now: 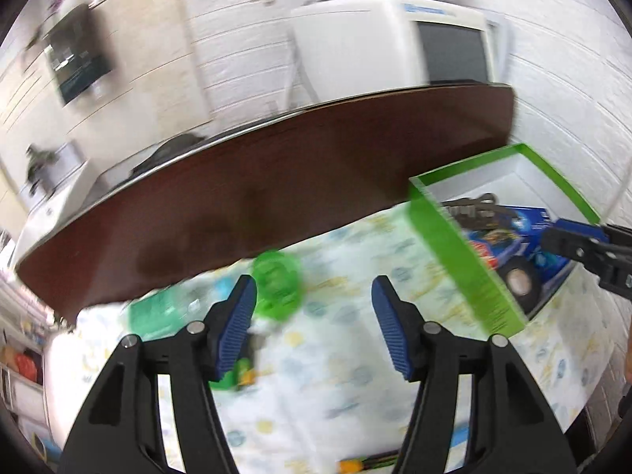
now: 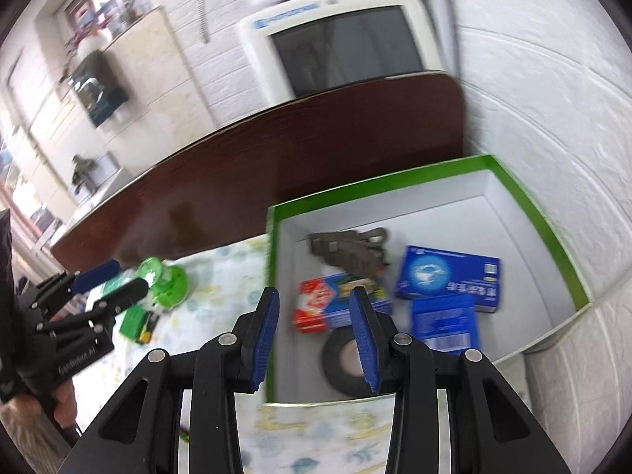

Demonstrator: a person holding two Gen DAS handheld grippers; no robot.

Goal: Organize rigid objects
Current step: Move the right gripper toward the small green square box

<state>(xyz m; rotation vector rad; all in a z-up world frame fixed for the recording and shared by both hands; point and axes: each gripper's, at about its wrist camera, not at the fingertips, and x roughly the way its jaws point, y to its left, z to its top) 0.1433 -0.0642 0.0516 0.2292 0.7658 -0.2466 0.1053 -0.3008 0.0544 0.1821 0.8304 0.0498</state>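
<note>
Two grippers hung above a counter (image 2: 316,434) spread with a pale leaf-patterned cloth. No earlier view was at hand, so only the present stance can be told. The left gripper (image 1: 314,296) had its jaws apart with nothing between them, only the cloth showing in the gap; in the right wrist view it (image 2: 108,280) appeared at the left edge, gripped by a person's hand (image 2: 59,395). The right gripper (image 2: 314,316) had its jaws parted more narrowly and also empty, hovering over the near wall of a green-rimmed cardboard box (image 2: 395,181).

Inside that box lay a roll of black tape (image 2: 339,359), a red and blue packet (image 2: 316,308), two blue boxes (image 2: 450,276), and a brownish object (image 2: 343,249) too blurred to identify. On the cloth, well left of the box, sat a translucent green plastic piece (image 1: 276,284) beside a small green and yellow item (image 2: 138,324). A dark wooden board (image 1: 276,166) stood behind the counter, with an old cream monitor (image 2: 347,39) beyond it
</note>
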